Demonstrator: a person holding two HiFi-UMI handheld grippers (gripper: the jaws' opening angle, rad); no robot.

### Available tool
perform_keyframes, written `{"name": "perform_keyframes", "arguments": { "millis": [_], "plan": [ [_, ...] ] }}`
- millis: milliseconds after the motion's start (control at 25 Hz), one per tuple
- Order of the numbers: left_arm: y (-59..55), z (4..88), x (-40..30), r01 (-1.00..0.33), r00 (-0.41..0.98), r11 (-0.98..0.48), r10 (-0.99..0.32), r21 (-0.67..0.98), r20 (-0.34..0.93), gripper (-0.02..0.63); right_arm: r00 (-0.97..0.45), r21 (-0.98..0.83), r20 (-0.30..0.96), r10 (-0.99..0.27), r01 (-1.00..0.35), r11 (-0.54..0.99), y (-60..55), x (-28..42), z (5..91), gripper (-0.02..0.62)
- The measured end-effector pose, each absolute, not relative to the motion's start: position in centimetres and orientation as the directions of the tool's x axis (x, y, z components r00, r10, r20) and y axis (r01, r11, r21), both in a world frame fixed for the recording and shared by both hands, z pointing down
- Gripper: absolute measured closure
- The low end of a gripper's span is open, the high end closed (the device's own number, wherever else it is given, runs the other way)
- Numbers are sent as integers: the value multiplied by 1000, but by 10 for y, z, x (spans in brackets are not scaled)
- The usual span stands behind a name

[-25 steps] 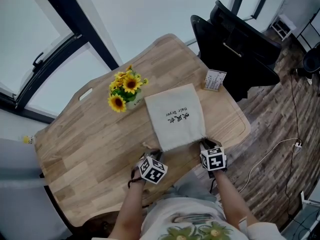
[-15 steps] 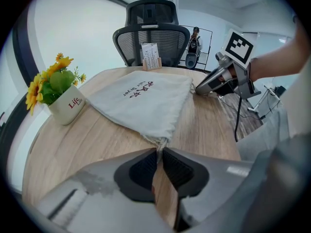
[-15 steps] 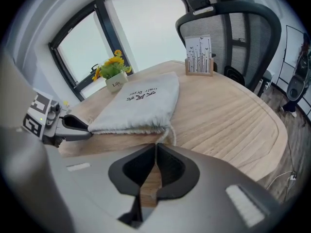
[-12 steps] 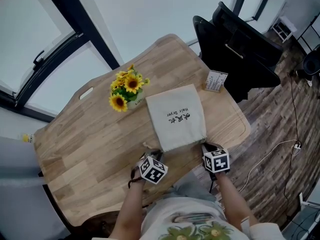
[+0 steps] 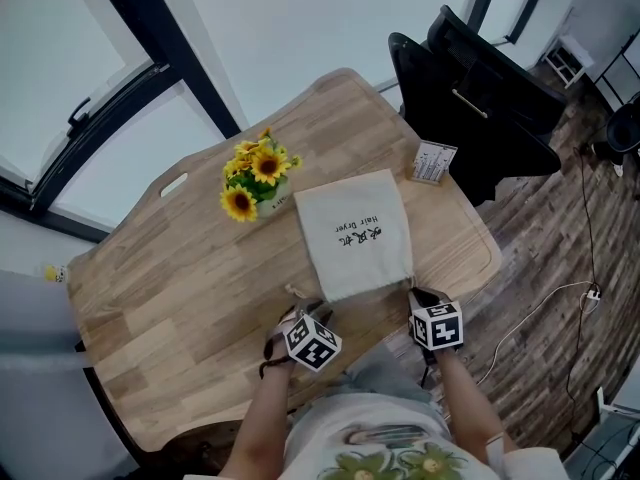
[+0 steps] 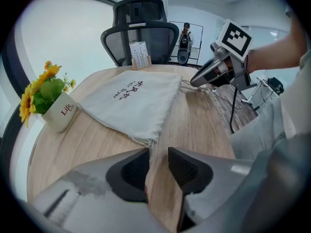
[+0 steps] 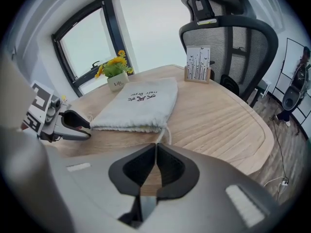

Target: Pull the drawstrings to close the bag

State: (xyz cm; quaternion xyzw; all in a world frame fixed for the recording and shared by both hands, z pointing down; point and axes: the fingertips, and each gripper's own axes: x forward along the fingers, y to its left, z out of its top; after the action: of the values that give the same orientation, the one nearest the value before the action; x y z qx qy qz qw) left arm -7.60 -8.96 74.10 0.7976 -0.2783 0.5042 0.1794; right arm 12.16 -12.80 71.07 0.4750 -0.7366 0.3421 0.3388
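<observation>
Noted: right gripper jaws clenched on drawstring of bag; left gripper jaws just opening, released (only table between).

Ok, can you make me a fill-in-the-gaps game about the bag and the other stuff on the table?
1. The flowers in the white pot are ____ in colour.
2. The bag lies flat on a wooden ____.
3. The print on the bag reads Hair ____.
4. Past the card stand stands a black office ____.
Missing words: yellow; table; Dryer; chair.
</observation>
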Motion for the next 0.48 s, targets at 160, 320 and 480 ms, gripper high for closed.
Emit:
{"name": "perform_keyframes", "arguments": {
  "millis": [160,320,480],
  "plan": [
    [-92,743,-82,-646,308,-763,-266,-5,913,496,-268,-133,836,-479,-946,297,-129,128,713,581],
    [-91,745,-94,-669,277,-743,-266,-14,923,586,-221,-96,842,-492,-959,265,-131,139,711,581],
    [-89,746,-94,-664,282,-748,-252,-1,926,584,-238,-111,835,-496,-956,272,-131,138,711,580]
  ]
}}
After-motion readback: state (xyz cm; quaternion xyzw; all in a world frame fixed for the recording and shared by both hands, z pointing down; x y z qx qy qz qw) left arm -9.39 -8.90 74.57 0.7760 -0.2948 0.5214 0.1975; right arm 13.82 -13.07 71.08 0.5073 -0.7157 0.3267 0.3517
